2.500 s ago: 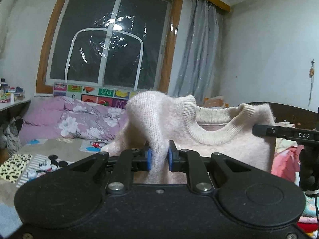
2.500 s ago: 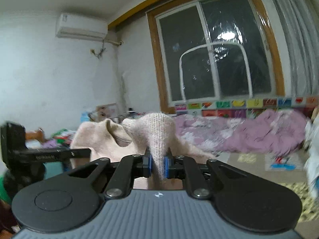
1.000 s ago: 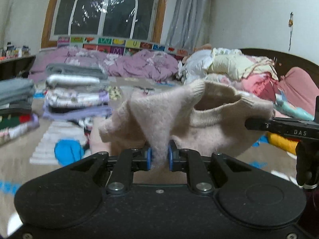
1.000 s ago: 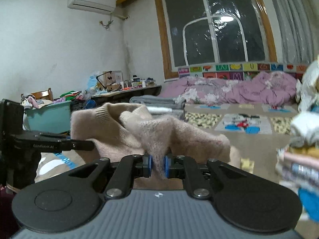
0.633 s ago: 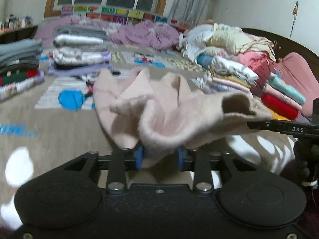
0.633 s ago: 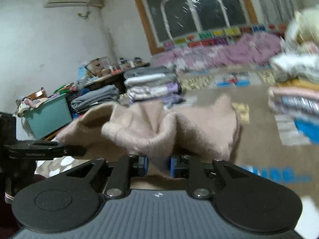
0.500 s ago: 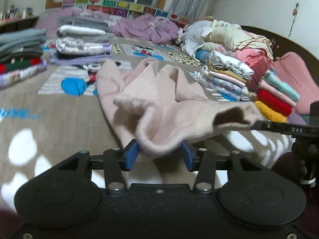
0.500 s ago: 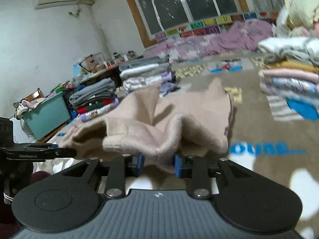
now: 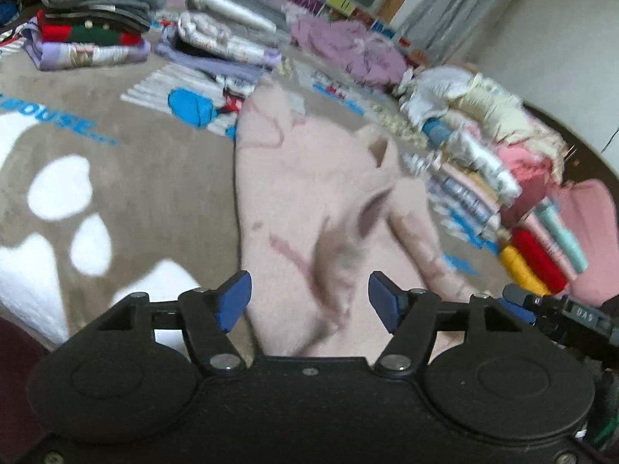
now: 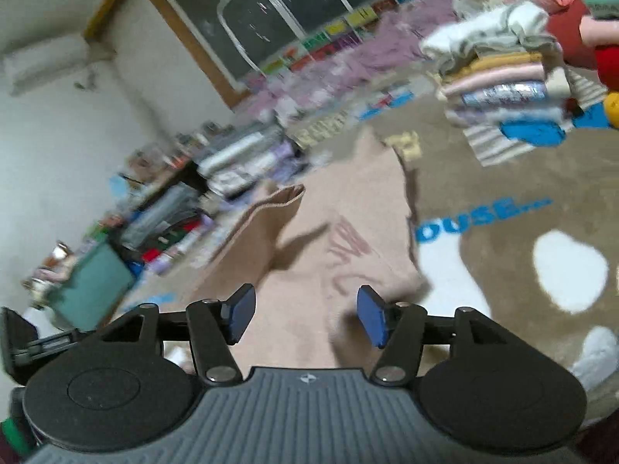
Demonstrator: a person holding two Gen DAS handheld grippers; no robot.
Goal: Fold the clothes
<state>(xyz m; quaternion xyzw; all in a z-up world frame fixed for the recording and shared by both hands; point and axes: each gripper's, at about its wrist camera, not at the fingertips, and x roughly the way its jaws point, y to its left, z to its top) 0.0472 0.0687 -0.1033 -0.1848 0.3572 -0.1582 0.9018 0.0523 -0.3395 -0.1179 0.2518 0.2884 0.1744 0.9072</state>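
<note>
Left wrist view: left gripper (image 9: 309, 299) jaws opening, blue pads well apart, neither pad pressing cloth. Pink sweater (image 9: 309, 193) lies spread on the brown blanket (image 9: 154, 178), running from between the jaws away toward the far side. Near edge of the sweater sits in the gap between the pads, closer to the left pad; whether it brushes that pad, can't tell, blurred. A fold or sleeve lies across the sweater to the right of centre. This view alone shows two folded stacks (image 9: 216, 38) at the far left and middle, a tall mixed pile of clothes (image 9: 483, 147) on the right just beside the sweater, and the other tool's black bar at the right edge.

Right wrist view: right gripper (image 10: 305, 315) jaws opening too, pads wide, nothing clamped. Sweater (image 10: 329, 239) lies between and beyond the pads, flat on the blanket (image 10: 522, 270); its edge sits near the right pad. A ribbed cuff or hem (image 10: 282, 197) stands slightly lifted on the left. Faint lettering on the sweater front. Only this view shows the window (image 10: 278, 11), the white wall, a teal bin (image 10: 93, 282), and blue lettering plus white paw shapes on the blanket right of the sweater. Heavy motion blur at far left.
</note>
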